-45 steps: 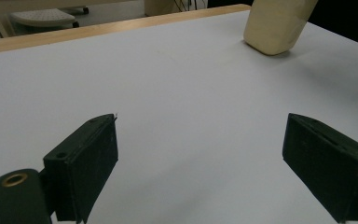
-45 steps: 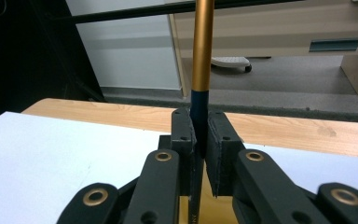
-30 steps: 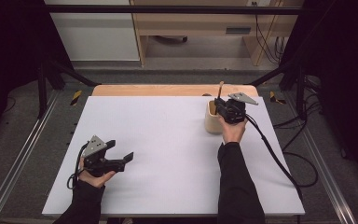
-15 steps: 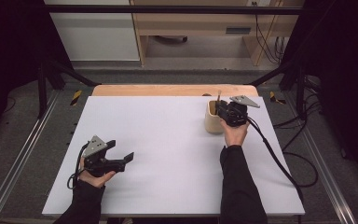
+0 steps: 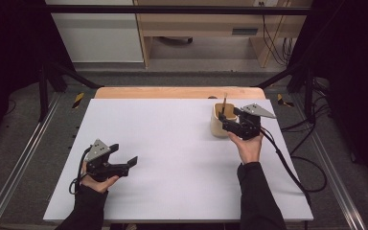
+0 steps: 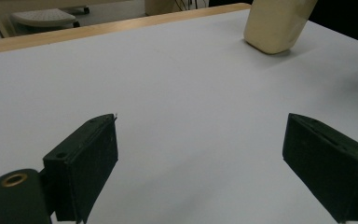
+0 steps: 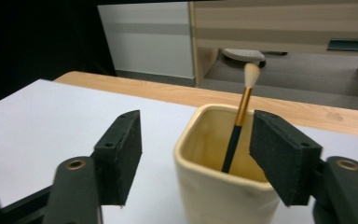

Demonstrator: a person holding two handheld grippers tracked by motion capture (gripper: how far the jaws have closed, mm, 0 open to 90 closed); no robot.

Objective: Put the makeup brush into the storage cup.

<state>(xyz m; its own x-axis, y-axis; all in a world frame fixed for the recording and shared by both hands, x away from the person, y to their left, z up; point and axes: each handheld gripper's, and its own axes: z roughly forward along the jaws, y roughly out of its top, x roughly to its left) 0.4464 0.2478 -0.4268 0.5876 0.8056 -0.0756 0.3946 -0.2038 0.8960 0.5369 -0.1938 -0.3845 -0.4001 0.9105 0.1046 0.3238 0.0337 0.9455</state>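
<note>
White board point(image 5: 172, 158) covers a wooden table point(image 5: 172, 92) whose bare far edge shows beyond it; behind stand pale cabinets and dark frame rails, with cables trailing over the grey floor at the right. Toward the far right of the board stands a cream, square-sided cup point(image 5: 219, 122), upright, holding a small brush point(image 5: 224, 104) that leans against its rim with the pale bristle tip upward. In the right gripper view the brush point(image 7: 240, 119) shows a dark lower handle, a gold ferrule and a white tuft, standing inside the cup point(image 7: 223, 186).

Right gripper point(image 5: 229, 122), held from below by the person's right hand point(image 5: 248, 146), points at the cup from its right side. Its jaws have just been opening and now stand spread, one on each side of the cup's upper part; the pads do not press on the brush, which stands free between them.

Left gripper point(image 5: 124, 160) rests low at the near left of the board, well apart from the cup. Its jaws stand wide apart with bare board between them; the left gripper view shows the cup point(image 6: 277, 25) far ahead at upper right.
</note>
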